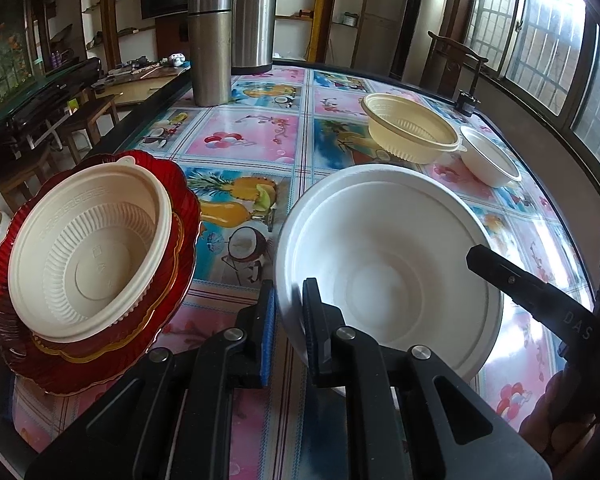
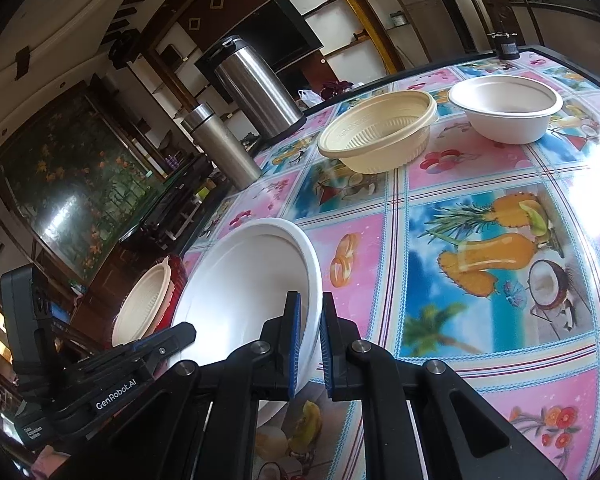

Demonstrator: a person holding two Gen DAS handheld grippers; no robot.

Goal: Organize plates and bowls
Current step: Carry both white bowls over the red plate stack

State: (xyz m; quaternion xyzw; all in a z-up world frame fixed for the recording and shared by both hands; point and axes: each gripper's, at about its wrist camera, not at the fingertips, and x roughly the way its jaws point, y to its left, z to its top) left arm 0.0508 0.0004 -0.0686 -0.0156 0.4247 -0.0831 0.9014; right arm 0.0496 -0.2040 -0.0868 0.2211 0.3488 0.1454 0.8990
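Rim-pinching is how the large white round disposable bowl (image 1: 388,264) is taken here: the left tool (image 1: 288,320) has one blue-padded finger outside the wall and the other inside, closed on the near-left edge, while the right tool (image 2: 310,340) straddles the opposite edge in the same way, its jaws close against the thin wall and apparently clamped on it. The bowl sits near the front of the desk (image 2: 480,240), which is covered in a glossy fruit-print cloth, and in the right wrist view it looks tipped toward the stack; whether its base is touching the cloth cannot be told. It looks like moulded pulp or foam: very light, thin-walled, likely to flex or crease under a hard squeeze, so a gentle grip right at the rolled rim, where it is stiffest, seems wisest. Just to its left stands a red scalloped plastic plate (image 1: 100,344) stacked on others, carrying a cream ribbed plastic bowl (image 1: 92,248). Farther back lie a yellowish ribbed plastic bowl (image 1: 410,130) and, just beside it, a small white pulp bowl (image 1: 490,160), both light and probably easy to nest. A steel flask (image 1: 210,48) and a larger steel jug (image 1: 252,16) stand at the far edge.
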